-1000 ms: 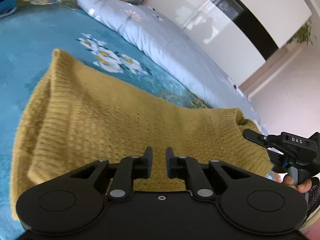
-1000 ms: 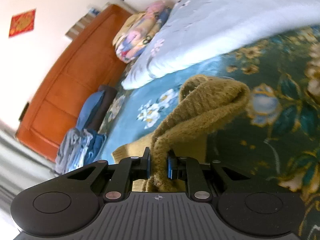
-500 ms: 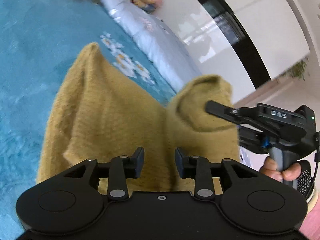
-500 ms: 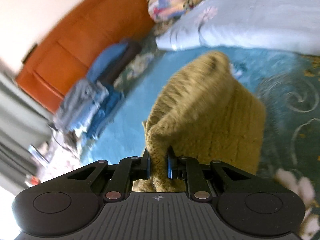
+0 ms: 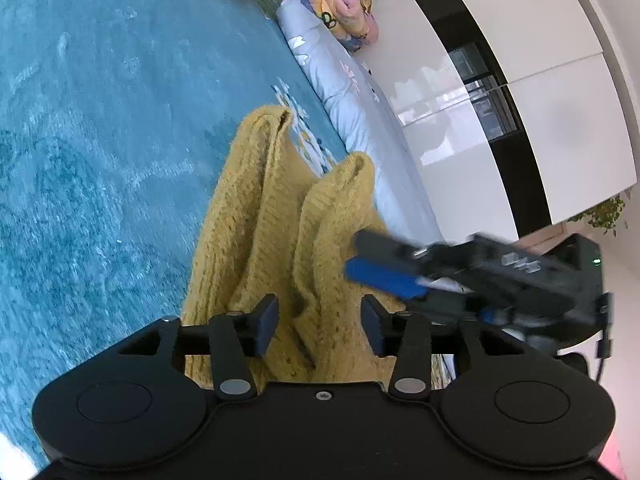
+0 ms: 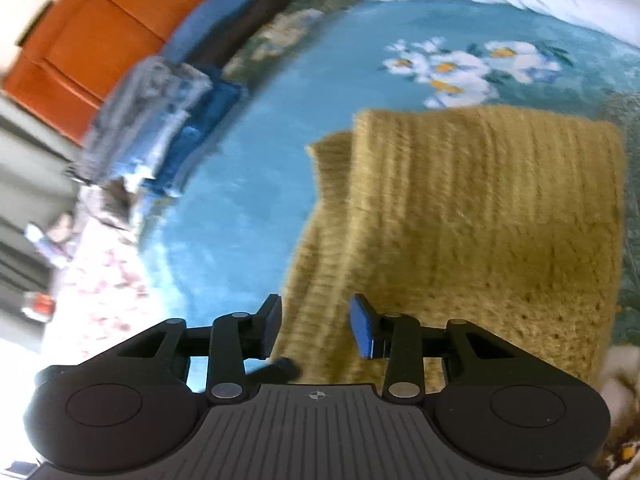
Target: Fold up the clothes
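Sweater (image 6: 480, 216) lies folded on the blue bedspread (image 5: 100, 160), near the white quilt (image 5: 360, 120). Left tool (image 5: 320, 328): fingers wide apart, holding nothing, sweater folds between and beyond them. Right tool (image 6: 316, 324): fingers apart, empty, poised over the sweater's near edge. Stacked clothes (image 6: 160, 120) lie well apart from the sweater.

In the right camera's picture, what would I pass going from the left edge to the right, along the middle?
Folded clothes pile → blue bedspread → mustard sweater.
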The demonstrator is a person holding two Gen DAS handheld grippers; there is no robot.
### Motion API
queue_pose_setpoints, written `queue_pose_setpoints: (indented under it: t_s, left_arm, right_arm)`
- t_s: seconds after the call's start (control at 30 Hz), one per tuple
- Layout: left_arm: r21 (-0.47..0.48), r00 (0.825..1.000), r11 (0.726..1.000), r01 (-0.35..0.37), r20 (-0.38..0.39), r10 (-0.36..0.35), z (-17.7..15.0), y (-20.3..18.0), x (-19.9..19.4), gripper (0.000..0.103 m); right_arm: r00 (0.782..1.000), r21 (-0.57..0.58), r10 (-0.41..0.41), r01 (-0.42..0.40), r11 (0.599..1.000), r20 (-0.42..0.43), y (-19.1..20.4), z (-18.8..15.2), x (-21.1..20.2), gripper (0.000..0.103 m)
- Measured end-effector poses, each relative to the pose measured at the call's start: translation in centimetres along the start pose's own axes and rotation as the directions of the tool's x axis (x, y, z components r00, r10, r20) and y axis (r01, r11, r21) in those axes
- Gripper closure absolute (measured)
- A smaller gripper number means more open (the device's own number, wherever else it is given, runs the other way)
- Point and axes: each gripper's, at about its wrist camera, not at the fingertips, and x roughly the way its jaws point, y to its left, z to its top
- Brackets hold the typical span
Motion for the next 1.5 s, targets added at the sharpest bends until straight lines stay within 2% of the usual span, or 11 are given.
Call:
queue_pose_setpoints:
  t_s: [0.2, 0.43, 0.53, 0.67, 0.83, 0.9, 1.0, 1.1, 1.3, 1.4, 1.5]
  left_arm:
    - [0.06, 0.999, 0.998, -0.029, -0.028, 0.03, -0.3, -1.2, 1.1, 0.044]
    - [0.158, 0.994, 0.983, -0.089, -0.054, 0.099, -0.8, -2.9, 2.8, 0.041]
    - [0.19, 0.992, 0.977, -0.101, -0.057, 0.114, -0.8, -3.3, 3.4, 0.044]
    - [0.215, 0.991, 0.971, -0.106, -0.062, 0.122, -1.0, -3.3, 3.9, 0.062]
    - [0.214, 0.991, 0.971, -0.105, -0.062, 0.121, -1.2, -2.9, 4.1, 0.069]
    - [0.216, 0.991, 0.971, -0.1, -0.062, 0.116, -1.2, -2.8, 4.2, 0.071]
    - [0.216, 0.994, 0.973, -0.082, -0.053, 0.096, -1.3, -2.9, 4.1, 0.078]
    - [0.196, 0.998, 0.98, -0.044, -0.04, 0.053, -1.0, -2.9, 3.6, 0.085]
    - [0.173, 0.998, 0.984, 0.045, 0.027, -0.05, 0.8, -3.7, 0.7, 0.085]
    - [0.139, 0.996, 0.99, 0.036, 0.07, -0.046, 2.0, -2.7, -0.6, 0.085]
    - [0.084, 0.997, 0.996, -0.018, 0.07, 0.012, 2.4, -0.4, -0.7, 0.085]
  right_arm:
    - [0.99, -0.017, -0.081, 0.084, 0.996, 0.112, -2.6, 1.7, -4.3, 0.058]
    - [0.988, 0.011, -0.094, 0.093, 0.996, 0.122, -4.6, 4.6, -3.1, 0.046]
    - [0.987, -0.008, -0.107, 0.109, 0.994, 0.122, -3.8, 6.0, -1.8, 0.042]
    - [0.981, -0.093, -0.17, 0.178, 0.979, 0.094, -1.5, 7.5, 0.9, 0.043]
    - [0.949, -0.262, -0.309, 0.315, 0.912, 0.062, 1.6, 8.6, 4.0, 0.056]
    - [0.928, -0.315, -0.371, 0.363, 0.877, 0.038, 2.3, 8.6, 5.2, 0.073]
    - [0.909, -0.323, -0.416, 0.401, 0.857, 0.022, 2.4, 8.7, 5.9, 0.085]
    - [0.913, -0.287, -0.406, 0.398, 0.871, 0.035, 2.1, 8.6, 5.3, 0.088]
    - [0.948, -0.241, -0.304, 0.318, 0.917, 0.094, 3.7, 9.8, 2.9, 0.089]
    - [0.955, -0.257, -0.281, 0.295, 0.92, 0.093, 5.0, 10.4, 4.1, 0.089]
    - [0.949, -0.271, -0.311, 0.315, 0.91, 0.057, 5.4, 10.6, 7.2, 0.089]
